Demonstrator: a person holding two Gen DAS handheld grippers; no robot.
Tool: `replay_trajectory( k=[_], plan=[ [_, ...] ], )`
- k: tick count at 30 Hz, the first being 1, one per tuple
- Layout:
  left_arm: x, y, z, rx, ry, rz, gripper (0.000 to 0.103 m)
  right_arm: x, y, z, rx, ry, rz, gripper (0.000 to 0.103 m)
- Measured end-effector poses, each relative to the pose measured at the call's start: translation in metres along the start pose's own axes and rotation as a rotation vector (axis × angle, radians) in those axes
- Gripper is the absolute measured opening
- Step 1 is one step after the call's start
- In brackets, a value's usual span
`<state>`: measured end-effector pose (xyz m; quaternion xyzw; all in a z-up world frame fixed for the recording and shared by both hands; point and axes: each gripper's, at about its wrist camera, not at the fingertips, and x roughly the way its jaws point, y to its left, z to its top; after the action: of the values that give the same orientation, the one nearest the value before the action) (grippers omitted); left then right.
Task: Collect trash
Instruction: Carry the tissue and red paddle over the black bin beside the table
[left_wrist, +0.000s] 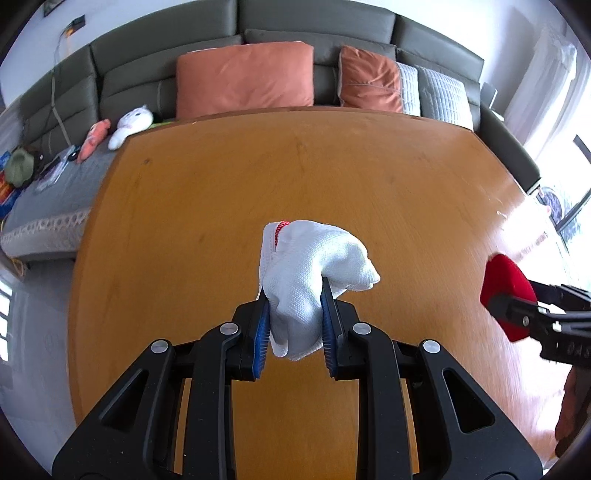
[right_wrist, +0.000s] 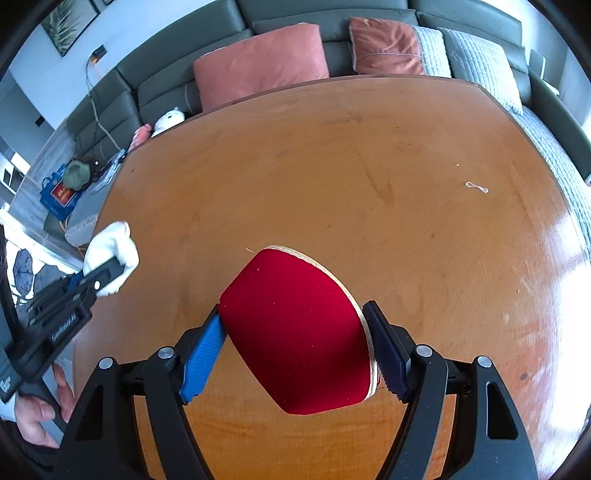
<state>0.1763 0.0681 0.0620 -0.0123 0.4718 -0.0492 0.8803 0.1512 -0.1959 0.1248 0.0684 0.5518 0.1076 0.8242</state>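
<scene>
Left gripper: the left gripper (left_wrist: 294, 295) pinches a crumpled white woven cloth with a red stitched edge (left_wrist: 308, 269) between its blue-padded fingers (left_wrist: 261, 325), low in the middle of the left wrist view; the cloth hangs above the tabletop.

Right gripper: the right gripper (right_wrist: 295, 325) is pressed onto the edges of a flat red felt-faced paddle with a pale wooden rim (right_wrist: 295, 332), bottom centre of the right wrist view. The same paddle shows at the right edge of the left wrist view.

Table: a large glossy orange-brown wooden table (right_wrist: 332, 166) fills the middle of both views.

Trash: a small pale loop of thread (right_wrist: 476, 187) lies on the tabletop in the upper right of the right wrist view, with a tiny pale speck (right_wrist: 457, 165) just above it, both well apart from the paddle.

Progress: judged early or midway; both tools are in hand, yet the thread and speck remain uncollected. Sweeping them onto the paddle with the cloth seems the likely remaining work.

Containers: no bin, bag or dustpan for the trash is visible; the paddle's face looks bare apart from faint flecks.

Background: a grey-green sofa (left_wrist: 314, 22) with a large terracotta cushion (left_wrist: 243, 77) runs across the top of both frames.
</scene>
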Motion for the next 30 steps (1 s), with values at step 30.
replay_trajectory(
  k=[30],
  plan=[
    [-0.134,0.119,-0.172,-0.284,-0.056,0.131,0.024,-0.007,0.217,-0.087,-0.384,0.107,0.199,0.075]
  ],
)
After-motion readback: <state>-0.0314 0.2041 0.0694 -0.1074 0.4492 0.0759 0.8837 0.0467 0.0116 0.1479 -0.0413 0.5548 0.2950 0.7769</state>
